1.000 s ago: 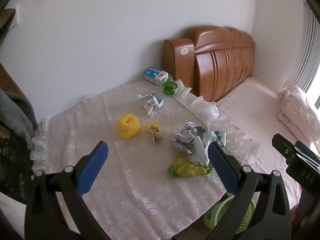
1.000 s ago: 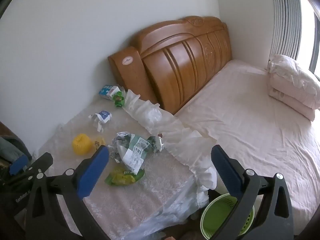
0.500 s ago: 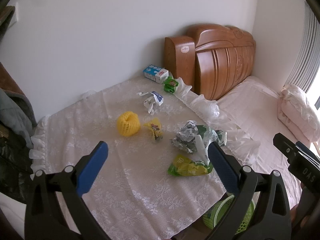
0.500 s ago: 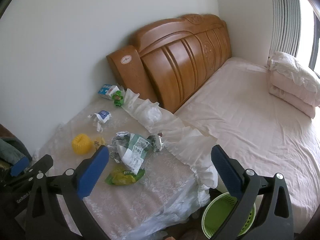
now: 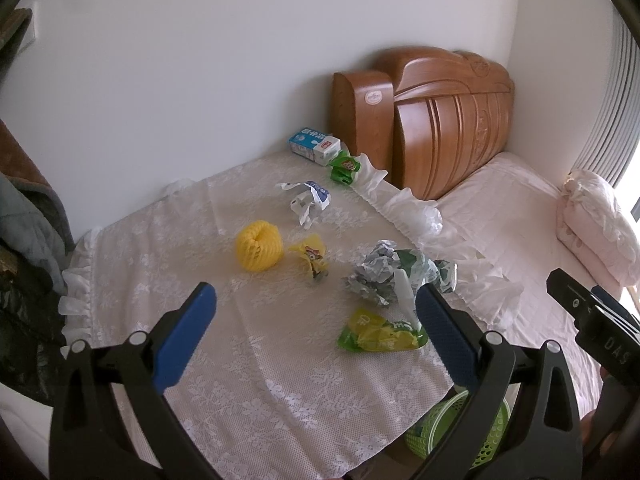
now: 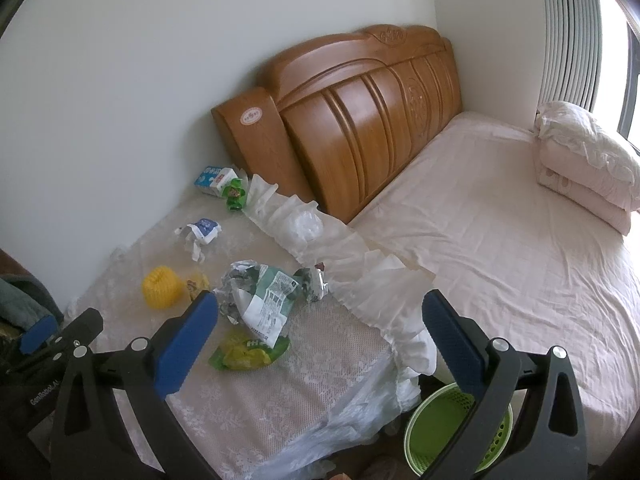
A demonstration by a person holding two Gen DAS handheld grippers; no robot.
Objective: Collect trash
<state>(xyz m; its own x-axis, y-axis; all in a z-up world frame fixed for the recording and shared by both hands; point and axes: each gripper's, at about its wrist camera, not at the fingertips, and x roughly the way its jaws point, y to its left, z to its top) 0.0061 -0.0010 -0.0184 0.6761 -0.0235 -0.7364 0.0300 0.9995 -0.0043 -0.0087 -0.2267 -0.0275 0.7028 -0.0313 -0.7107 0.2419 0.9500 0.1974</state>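
Since the earlier frames the trash has not moved and both views have shifted only slightly. My left tool [image 5: 314, 312] and right tool [image 6: 320, 320] hover above the lace-covered tabletop [image 5: 260, 380], jaws wide apart, holding nothing. On it: yellow foam net [image 5: 259, 251], crumpled wrapper [image 5: 384, 272], green snack bag [image 5: 380, 335], milk carton [image 5: 314, 146]. Green basket [image 6: 444, 428] sits below, half hidden behind my right tool.

Your left gripper [image 5: 316, 312] hangs with its jaws spread wide above the lace cloth [image 5: 280, 396]. Just past your right fingertip lie the green wrapper [image 5: 380, 336] and the crumpled paper [image 5: 380, 272]. Ahead and slightly left sits the yellow foam net [image 5: 259, 245]. The green basket [image 5: 452, 432] shows below your right finger.
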